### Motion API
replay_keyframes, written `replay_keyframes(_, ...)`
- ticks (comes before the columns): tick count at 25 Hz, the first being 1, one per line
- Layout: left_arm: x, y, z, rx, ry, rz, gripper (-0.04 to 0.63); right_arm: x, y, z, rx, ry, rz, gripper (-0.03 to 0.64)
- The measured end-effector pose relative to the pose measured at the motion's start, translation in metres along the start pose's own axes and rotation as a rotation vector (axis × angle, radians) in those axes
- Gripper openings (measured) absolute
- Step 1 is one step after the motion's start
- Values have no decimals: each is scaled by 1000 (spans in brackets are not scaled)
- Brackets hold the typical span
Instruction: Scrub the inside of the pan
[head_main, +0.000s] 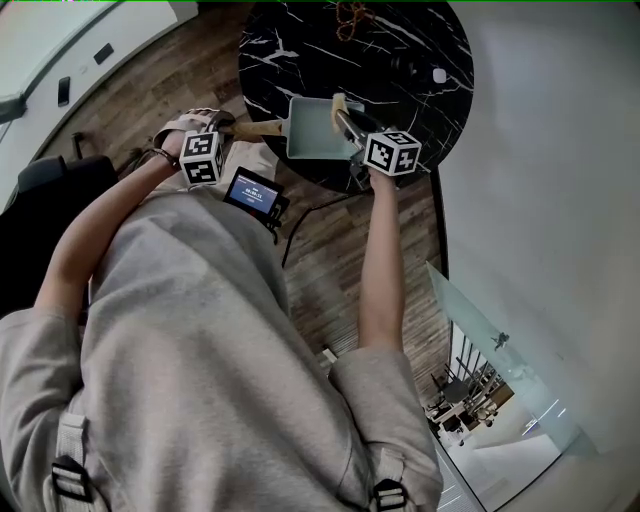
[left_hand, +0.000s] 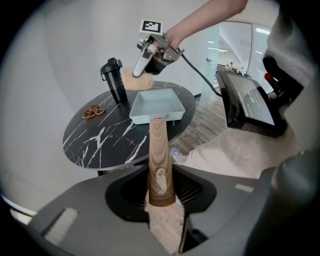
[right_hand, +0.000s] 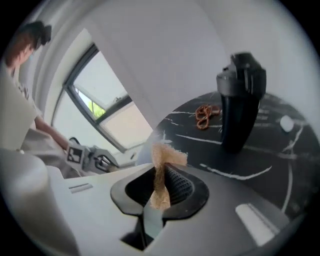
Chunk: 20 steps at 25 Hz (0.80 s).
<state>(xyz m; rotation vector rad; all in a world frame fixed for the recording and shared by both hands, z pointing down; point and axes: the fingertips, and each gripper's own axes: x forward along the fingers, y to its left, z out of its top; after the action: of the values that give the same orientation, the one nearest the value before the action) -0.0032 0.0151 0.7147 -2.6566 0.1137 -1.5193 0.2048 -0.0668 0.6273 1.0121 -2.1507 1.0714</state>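
Observation:
A pale blue square pan (head_main: 318, 128) (left_hand: 156, 106) rests at the near edge of a round black marble table (head_main: 270, 60) (left_hand: 110, 140). Its wooden handle (head_main: 258, 128) (left_hand: 160, 155) runs back into my left gripper (head_main: 235, 128) (left_hand: 161, 200), which is shut on the handle's end. My right gripper (head_main: 342, 110) (left_hand: 145, 65) (right_hand: 160, 195) hovers over the pan's far side, shut on a tan scrub pad (head_main: 338, 99) (left_hand: 135, 80) (right_hand: 161, 175). In the left gripper view the pad hangs just above the pan's far rim.
A black bottle (left_hand: 114, 80) (right_hand: 240, 105) stands behind the pan. A brown looped cord (left_hand: 92, 111) (right_hand: 205, 115) and a small white disc (head_main: 439, 75) (right_hand: 286, 122) lie on the table. A screen device (head_main: 253, 193) (left_hand: 245, 102) sits at the person's waist. White wall to the right.

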Motion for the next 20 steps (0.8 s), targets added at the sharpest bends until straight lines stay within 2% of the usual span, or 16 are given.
replay_keyframes(1,0,1,0,3,2,2,124,-3,-11,0,-142,44,-87,58)
replay_keyframes(3,1,2,-1,3,4,4,124,-5,-25,-16,-529,256,-213,58)
replay_keyframes(5,1,2,-2,-5,5,6,124,-4,-35,-40,-879,509,-262,58)
replay_keyframes(6,1,2,-3,-9,7,8,124,-3,-39,-51,-980,602,-260,58)
replay_keyframes(8,2,3,-3,-17,14,15,124,0,-49,-65,-1066,707,-245,58)
replay_keyframes(13,2,9,-6,-68,23,36,124,14,-67,-71,-1221,813,-270,58)
replay_keyframes(16,1,17,-8,-93,31,55,126,20,-77,-74,-1245,855,-285,57)
replay_keyframes(20,0,15,-7,-110,24,55,126,25,-85,-79,-1199,889,-288,58)
